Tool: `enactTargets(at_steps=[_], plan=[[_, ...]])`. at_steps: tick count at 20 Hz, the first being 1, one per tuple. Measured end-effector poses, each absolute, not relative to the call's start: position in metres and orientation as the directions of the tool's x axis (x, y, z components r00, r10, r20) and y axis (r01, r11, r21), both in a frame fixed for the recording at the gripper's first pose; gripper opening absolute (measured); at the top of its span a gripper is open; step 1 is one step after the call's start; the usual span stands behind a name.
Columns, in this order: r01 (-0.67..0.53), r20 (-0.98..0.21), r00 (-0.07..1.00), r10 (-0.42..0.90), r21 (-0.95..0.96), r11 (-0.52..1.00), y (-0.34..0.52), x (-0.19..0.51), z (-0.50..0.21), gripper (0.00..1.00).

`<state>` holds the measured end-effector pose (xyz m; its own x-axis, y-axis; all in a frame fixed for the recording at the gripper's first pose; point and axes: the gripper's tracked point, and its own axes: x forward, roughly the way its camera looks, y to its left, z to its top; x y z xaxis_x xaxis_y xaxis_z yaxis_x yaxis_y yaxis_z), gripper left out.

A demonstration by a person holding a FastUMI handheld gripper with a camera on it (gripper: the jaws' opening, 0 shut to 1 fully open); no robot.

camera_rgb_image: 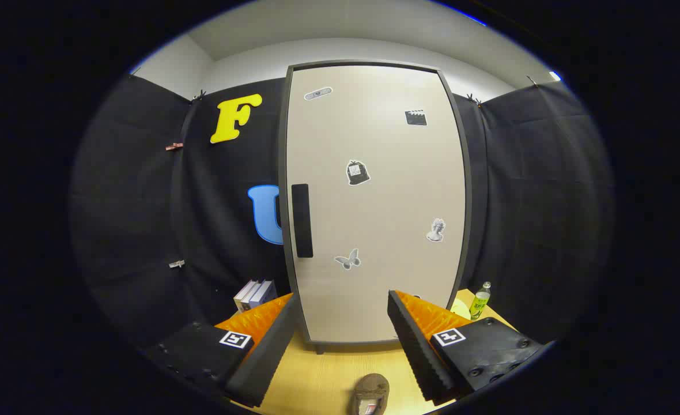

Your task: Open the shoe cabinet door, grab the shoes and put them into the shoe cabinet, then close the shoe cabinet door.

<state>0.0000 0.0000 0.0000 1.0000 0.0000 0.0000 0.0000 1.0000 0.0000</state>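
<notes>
Black booth cloth backs the shoe cabinet [374,202], its door still closed on the wooden counter [328,374], so nothing is done yet: the gripper's [340,346] fingers hang released and empty, a brown shoe [371,392] between them.

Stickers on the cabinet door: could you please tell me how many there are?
5 on the door: top left, top right, centre, lower right, and low beside the handle. The open tool hides none.

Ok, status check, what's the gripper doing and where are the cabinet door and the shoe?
Gripper open, holding nothing. Cabinet door shut, handle just beyond the fingers. Shoe on the floor between the fingers. Nothing blocking the door.
</notes>
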Motion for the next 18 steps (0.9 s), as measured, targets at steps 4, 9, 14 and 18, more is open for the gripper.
enactTargets(at_steps=[4,9,14,18], plan=[[-0.006,-0.004,1.0,0.006,-0.028,1.0,0.006,0.004,0.001,0.98],[-0.029,0.017,0.999,0.029,-0.03,0.999,0.017,0.013,0.008,0.98],[-0.043,0.008,0.999,0.043,-0.032,0.999,0.025,0.026,0.007,0.98],[-0.036,-0.002,0.999,0.036,-0.039,0.999,0.029,0.042,0.005,0.98]])
